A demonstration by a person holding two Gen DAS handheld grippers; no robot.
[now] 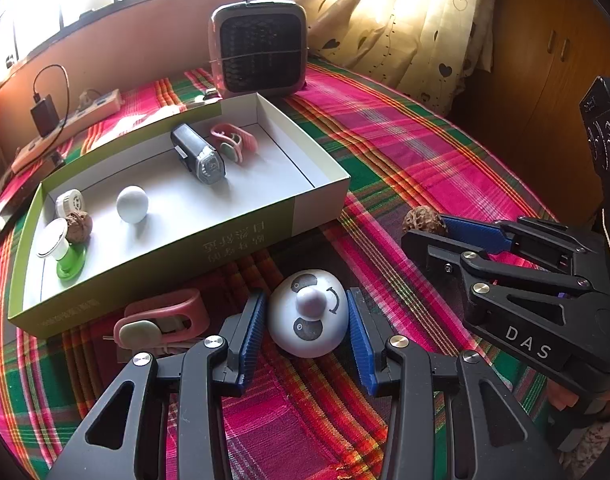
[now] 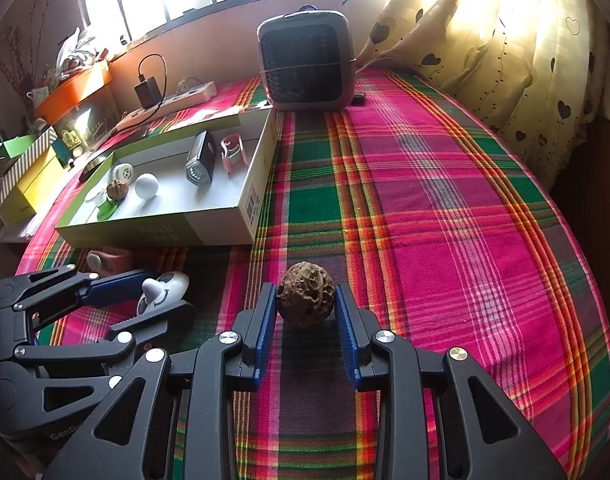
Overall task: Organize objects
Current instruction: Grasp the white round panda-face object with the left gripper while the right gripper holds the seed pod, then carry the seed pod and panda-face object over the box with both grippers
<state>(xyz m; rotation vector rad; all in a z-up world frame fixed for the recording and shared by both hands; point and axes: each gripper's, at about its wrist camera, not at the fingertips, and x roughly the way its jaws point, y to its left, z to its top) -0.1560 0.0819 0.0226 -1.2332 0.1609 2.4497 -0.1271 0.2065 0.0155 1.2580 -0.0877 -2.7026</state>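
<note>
One walnut point(image 2: 305, 295) between right claw point(image 2: 305, 300) pads

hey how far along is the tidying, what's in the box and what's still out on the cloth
Partly done. The box already holds a bike light, pink clip, white ball, walnut and two small caps. In hand: left gripper on the panda-face dome, right gripper on a walnut. Left: another pink clip beside the box.

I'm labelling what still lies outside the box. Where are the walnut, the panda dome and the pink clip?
walnut point(image 2: 305, 295), right wrist view, its wrinkled front.
panda dome point(image 1: 311, 314), left wrist view, its centre knob.
pink clip point(image 1: 161, 318), left wrist view, its pink loop.
</note>
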